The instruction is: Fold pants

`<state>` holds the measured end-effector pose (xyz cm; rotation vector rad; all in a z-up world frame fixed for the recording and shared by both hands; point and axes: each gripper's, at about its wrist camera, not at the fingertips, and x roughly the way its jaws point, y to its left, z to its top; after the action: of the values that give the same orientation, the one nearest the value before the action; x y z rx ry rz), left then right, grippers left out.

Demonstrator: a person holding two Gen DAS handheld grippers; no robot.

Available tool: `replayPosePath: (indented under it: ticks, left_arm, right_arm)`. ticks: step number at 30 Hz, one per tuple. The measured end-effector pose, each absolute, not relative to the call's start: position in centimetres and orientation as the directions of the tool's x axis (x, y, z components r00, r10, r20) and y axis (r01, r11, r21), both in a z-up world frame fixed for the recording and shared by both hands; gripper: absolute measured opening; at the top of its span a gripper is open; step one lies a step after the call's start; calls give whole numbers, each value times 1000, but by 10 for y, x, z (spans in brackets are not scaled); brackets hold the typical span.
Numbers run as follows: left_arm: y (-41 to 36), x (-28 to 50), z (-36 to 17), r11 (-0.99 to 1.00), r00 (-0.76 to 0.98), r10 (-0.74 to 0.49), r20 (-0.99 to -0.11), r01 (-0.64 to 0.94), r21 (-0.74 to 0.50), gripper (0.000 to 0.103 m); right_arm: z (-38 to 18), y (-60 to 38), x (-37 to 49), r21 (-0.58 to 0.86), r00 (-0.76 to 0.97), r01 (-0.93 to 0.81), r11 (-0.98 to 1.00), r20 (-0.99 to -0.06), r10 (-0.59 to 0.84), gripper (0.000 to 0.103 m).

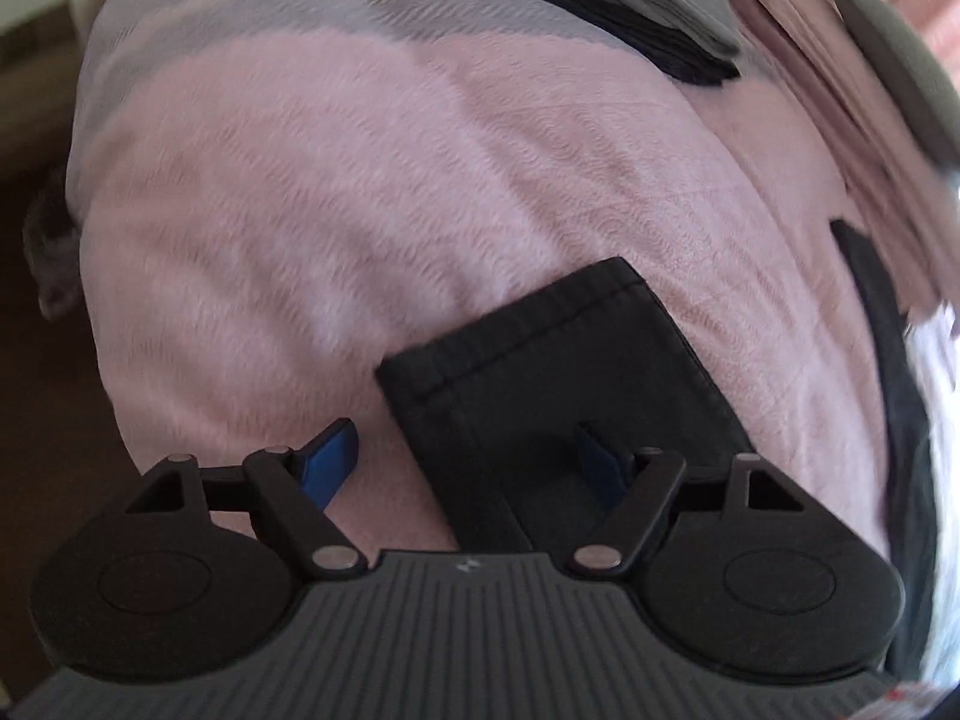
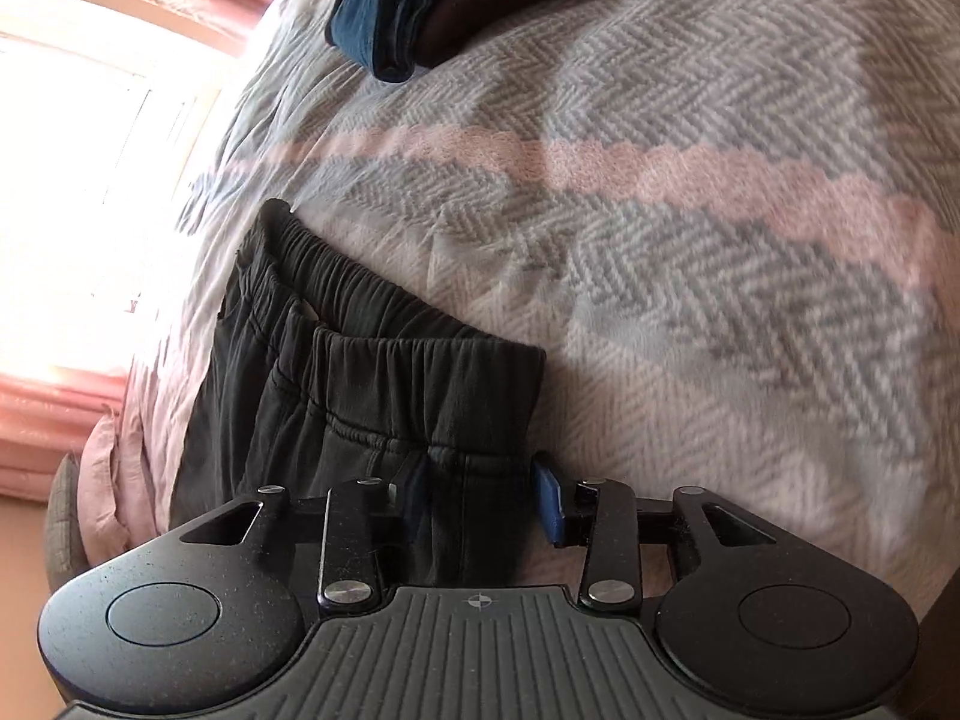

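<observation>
Two grippers are shown above black pants laid on a bed's pink-and-grey herringbone blanket (image 2: 690, 192). The left gripper (image 1: 468, 462) is held with fingers spread wide over the hemmed leg end (image 1: 540, 348), nothing being pinched. The right gripper (image 2: 480, 498) straddles the elastic waistband (image 2: 420, 360), fabric lying between its half-open fingers; a firm grip cannot be told. Folded garments (image 2: 390, 12) are stacked beyond.
</observation>
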<state>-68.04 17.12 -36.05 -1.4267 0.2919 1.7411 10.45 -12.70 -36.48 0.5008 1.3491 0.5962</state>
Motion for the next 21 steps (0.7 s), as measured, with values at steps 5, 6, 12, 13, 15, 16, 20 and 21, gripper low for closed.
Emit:
replayPosePath:
  ticks: [5,6,12,13,15,16,20,21]
  left_arm:
    - [186,-685,-351,-619,-17,480,-877,-715,-325,3]
    - [191,-683,-342,-595,-11,494,-870,-733,-329,3]
    - [230,-652,-228,-184,205,768,-607,-837,-515,3]
    - [237,-645,-206,-125,230,797,-559,-842,-525,3]
    - [245,-641,-171,-31,258,842,-473,-853,-521,3]
    - [246,-644,-159,-5,259,864,-433,-853,-521,4]
    - [251,-669,-183,-76,160,859,-487,-900,-430,5]
    - [254,-674,-206,-120,143,826,-546,-901,-417,6]
  right_arm:
    - [-364,-120,93,639,155,-111,761,-745,649,17]
    - [-360,-117,90,640,166,-124,758,-740,652,9]
    - [-320,-132,77,731,243,-141,668,-629,739,7]
    - [-313,-134,76,747,240,-140,650,-611,755,7]
    - [-299,-137,70,777,230,-160,608,-570,789,7]
    - [-292,-134,66,788,223,-186,588,-549,806,7]
    - [-305,-137,49,760,202,-188,622,-590,782,7]
    - [-316,-139,47,737,198,-175,653,-623,757,7]
